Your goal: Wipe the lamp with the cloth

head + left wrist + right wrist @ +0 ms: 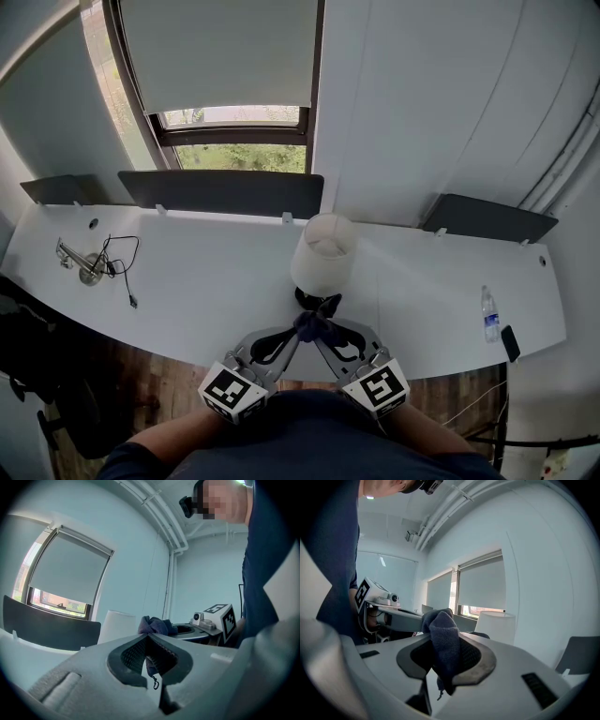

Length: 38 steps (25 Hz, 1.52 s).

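A table lamp with a white shade (323, 253) and a dark base (309, 299) stands on the white desk (206, 281) in front of me. A bunched dark blue cloth (313, 324) hangs just in front of the lamp's base, held from both sides. My left gripper (294, 332) is shut on one edge of the cloth (157, 626). Opposite it, my right gripper (325, 336) is shut on a thicker fold of the cloth (443, 641). The lamp shade (119, 626) shows past the left jaws, and the shade (494, 627) also stands beyond the right jaws.
A metal fitting with a black cable (98, 261) lies at the desk's left. A water bottle (490, 315) and a dark phone (510, 343) rest near the right front edge. Dark panels (221, 191) line the desk's back, under a window with a lowered blind (220, 56).
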Each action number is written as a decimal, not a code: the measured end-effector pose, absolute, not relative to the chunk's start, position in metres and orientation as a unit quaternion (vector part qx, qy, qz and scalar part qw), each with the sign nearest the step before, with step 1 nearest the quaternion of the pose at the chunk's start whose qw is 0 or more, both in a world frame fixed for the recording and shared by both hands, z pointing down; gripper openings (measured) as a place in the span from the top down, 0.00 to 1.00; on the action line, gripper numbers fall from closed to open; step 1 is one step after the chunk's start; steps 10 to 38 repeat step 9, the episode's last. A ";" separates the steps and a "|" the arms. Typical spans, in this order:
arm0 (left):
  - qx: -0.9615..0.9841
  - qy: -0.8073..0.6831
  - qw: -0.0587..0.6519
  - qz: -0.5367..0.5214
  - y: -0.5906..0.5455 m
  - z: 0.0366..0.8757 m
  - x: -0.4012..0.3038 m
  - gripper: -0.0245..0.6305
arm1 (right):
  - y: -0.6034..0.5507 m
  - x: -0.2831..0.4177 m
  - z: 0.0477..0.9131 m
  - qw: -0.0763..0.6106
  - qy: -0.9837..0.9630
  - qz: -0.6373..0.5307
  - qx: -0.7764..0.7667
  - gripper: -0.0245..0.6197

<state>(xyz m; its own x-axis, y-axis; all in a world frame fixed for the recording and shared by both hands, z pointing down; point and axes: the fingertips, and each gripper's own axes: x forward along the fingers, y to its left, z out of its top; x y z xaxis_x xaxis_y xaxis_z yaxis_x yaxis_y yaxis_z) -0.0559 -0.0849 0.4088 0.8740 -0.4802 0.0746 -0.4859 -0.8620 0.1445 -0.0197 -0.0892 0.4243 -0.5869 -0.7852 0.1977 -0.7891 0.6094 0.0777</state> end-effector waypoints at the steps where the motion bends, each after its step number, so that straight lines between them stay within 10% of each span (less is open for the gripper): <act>1: 0.964 -0.251 0.081 0.018 -0.085 0.409 -0.056 0.95 | -0.089 -0.020 0.424 0.107 -0.890 0.007 0.442 0.80; 38: 0.965 -0.251 0.080 0.017 -0.084 0.410 -0.057 0.95 | -0.088 -0.022 0.421 0.112 -0.893 -0.003 0.437 0.80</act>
